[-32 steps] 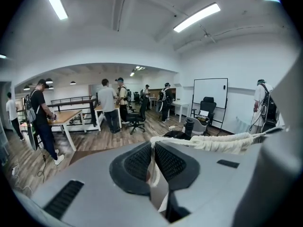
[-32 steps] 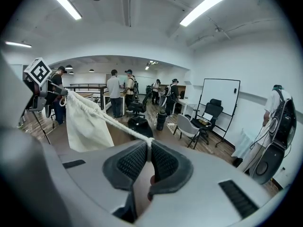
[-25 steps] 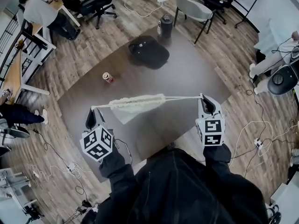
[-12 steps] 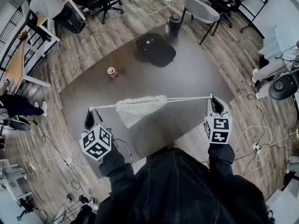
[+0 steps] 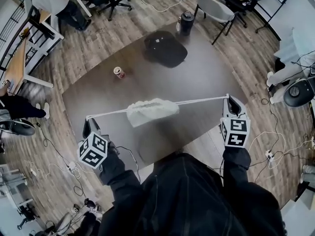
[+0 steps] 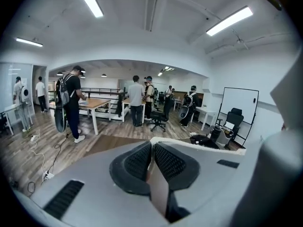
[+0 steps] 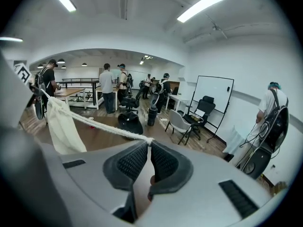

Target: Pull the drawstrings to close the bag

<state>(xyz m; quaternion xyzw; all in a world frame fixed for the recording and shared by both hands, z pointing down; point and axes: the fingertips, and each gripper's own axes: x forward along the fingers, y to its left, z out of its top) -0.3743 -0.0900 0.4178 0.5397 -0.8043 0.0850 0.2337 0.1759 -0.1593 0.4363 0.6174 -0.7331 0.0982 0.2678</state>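
Observation:
A cream cloth bag (image 5: 151,110) hangs above the dark table (image 5: 206,77), its mouth bunched tight. A white drawstring (image 5: 106,114) runs taut from each side of it. In the head view my left gripper (image 5: 88,124) is at the lower left, shut on the left cord end. My right gripper (image 5: 229,101) is at the right, shut on the right cord end. In the right gripper view the drawstring (image 7: 99,125) leads from the closed jaws of that gripper (image 7: 149,143) to the bag (image 7: 61,126). The left gripper (image 6: 152,143) pinches the drawstring (image 6: 199,146) between its pads.
On the table's far side lie a black backpack (image 5: 166,48) and a small red can (image 5: 118,72). A dark bottle (image 5: 186,22) and a grey chair (image 5: 216,9) stand beyond the far edge. Cables trail across the wooden floor. Several people stand at desks further back.
Both grippers have moved further apart, the left one outward and nearer to me. The cords have lengthened on both sides and the bag's mouth has gathered narrower.

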